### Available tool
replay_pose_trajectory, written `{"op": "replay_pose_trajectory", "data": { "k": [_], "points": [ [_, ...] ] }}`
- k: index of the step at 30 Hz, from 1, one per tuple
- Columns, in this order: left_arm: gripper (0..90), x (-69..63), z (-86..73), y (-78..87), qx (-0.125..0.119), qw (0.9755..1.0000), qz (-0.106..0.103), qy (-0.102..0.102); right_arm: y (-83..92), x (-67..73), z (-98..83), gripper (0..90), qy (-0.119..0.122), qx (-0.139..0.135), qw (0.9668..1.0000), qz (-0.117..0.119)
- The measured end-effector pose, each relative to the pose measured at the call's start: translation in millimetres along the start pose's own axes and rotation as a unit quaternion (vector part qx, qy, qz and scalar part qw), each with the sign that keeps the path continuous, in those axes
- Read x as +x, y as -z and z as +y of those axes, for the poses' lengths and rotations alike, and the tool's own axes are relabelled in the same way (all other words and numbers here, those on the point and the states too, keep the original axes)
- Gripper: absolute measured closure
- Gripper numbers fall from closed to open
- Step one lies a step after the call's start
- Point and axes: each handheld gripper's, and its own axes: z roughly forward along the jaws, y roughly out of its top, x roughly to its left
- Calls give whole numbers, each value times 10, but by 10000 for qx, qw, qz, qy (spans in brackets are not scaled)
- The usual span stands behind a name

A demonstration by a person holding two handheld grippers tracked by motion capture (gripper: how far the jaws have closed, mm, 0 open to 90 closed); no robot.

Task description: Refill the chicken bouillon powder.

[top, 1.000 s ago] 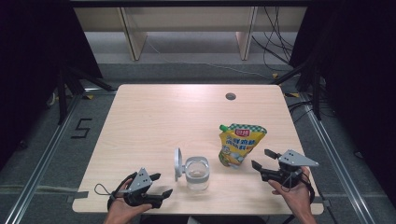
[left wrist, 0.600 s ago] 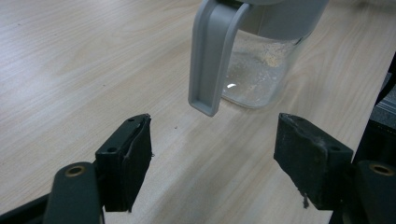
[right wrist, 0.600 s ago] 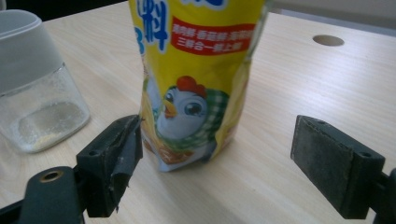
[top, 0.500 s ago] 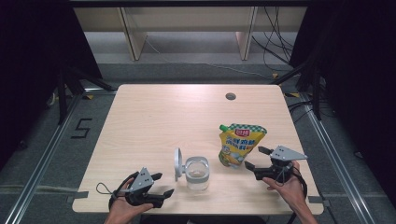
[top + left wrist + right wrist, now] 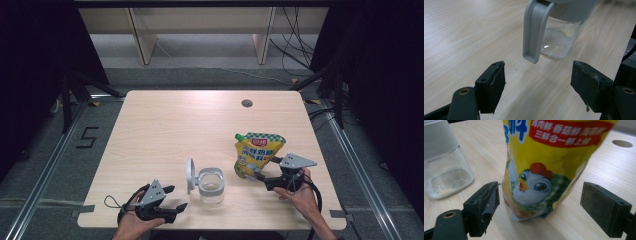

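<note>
My right gripper (image 5: 261,176) sits at the foot of the yellow seasoning pouch (image 5: 256,154), and that is the relation my next move depends on. In the right gripper view the pouch (image 5: 541,170) stands upright straight ahead, its long axis vertical and its lower part between my two pads. The jaws have just been opening and now stand wide, with a gap on either side, so nothing is gripped yet. I judge that a short push forward and a squeeze low on the pouch would take it. My right hand is clearly the nearer one.

My left gripper (image 5: 173,198) rests near the table's front edge, released and empty, pointing at the clear jar (image 5: 210,186), which is just ahead but not touched. The jar's grey flip lid (image 5: 534,30) hangs open. Inside, a thin layer of pale granules (image 5: 557,45) covers the bottom; otherwise it looks nearly empty.
</note>
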Motion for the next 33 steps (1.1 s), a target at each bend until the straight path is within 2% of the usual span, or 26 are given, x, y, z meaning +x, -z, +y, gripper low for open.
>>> {"op": "replay_pose_trajectory", "data": {
  "k": [3, 4, 5, 7, 9, 10, 12, 13, 14, 16, 17, 18, 19, 20, 21, 23, 24, 26, 28, 29, 30, 31, 33],
  "points": [
    [269, -6, -9, -12, -65, 10000, 13, 42, -38, 17, 0, 166, 52, -22, 10000, 19],
    [269, 3, -4, 0, -2, 10000, 30, -72, -55, -7, 2, 163, 177, -69, 9998, -7],
    [269, 3, -4, 0, -2, 10000, 30, -72, -55, -7, 2, 163, 177, -69, 9998, -7],
    [269, 10, 0, 7, 6, 9999, 50, -130, -91, 17, -9, 164, 5, -36, 10000, 21],
    [269, 10, 1, 8, 10, 9999, 55, -154, -121, 2, -10, 161, 72, -93, 9999, 39],
    [269, -9, -3, 10, 49, 10000, 18, -17, -129, 2, -10, 160, 25, -51, 10000, 62],
    [269, -16, -12, 7, 4, 10000, 33, -57, -158, 3, -15, 160, -61, -90, 9999, 75],
    [269, -27, -17, 6, -49, 10000, -23, 5, -170, -1, -14, 160, -117, -112, 9998, 112],
    [269, -23, -18, 19, -29, 10000, 41, -47, -187, -13, -12, 161, -56, -159, 9998, 64],
    [269, -2, -10, 27, -82, 9999, 24, -96, -213, -3, -9, 160, -41, -174, 9998, 84],
    [270, -2, -10, 27, -82, 9999, 24, -96, -232, -32, -7, 158, 132, -216, 9996, 89],
    [269, 7, -6, 18, -183, 9998, -5, -127, -233, -24, -9, 160, 81, -134, 9999, 72],
    [269, 3, -4, 21, -140, 9998, 10, -152, -238, -2, -15, 166, -61, -116, 9999, 56],
    [269, -10, -5, 21, -99, 9999, 18, -133, -263, -35, -15, 168, 89, -206, 9997, 91],
    [269, -28, -10, 11, -121, 9999, -25, -23, -268, -25, -14, 174, -14, -173, 9998, 123],
    [269, -25, -12, 11, -98, 9999, -23, -68, -267, -28, -11, 179, 3, -183, 9998, 63],
    [269, -10, -7, 8, -84, 9998, -37, -190, -288, -27, -6, 186, -85, -371, 9992, 98],
    [269, -8, -9, 10, -59, 9998, -35, -177, -289, -21, 8, 201, -151, -451, 9988, 103],
    [269, -7, -12, 3, -101, 9998, -16, -172, -307, -58, 17, 213, 2, -530, 9984, 188],
    [269, -7, -12, 3, -101, 9998, -16, -172, -307, -58, 17, 213, 2, -530, 9984, 188],
    [269, -6, -10, 7, -87, 9998, -37, -177, -290, -40, 17, 230, -274, -506, 9983, 118],
    [269, -7, -10, 9, -73, 9998, -39, -183, -280, -40, 25, 237, -422, -492, 9978, 154],
    [270, -7, -11, 8, -55, 9998, -38, -198, -279, -39, 32, 246, -551, -560, 9969, 80]
  ]
}}
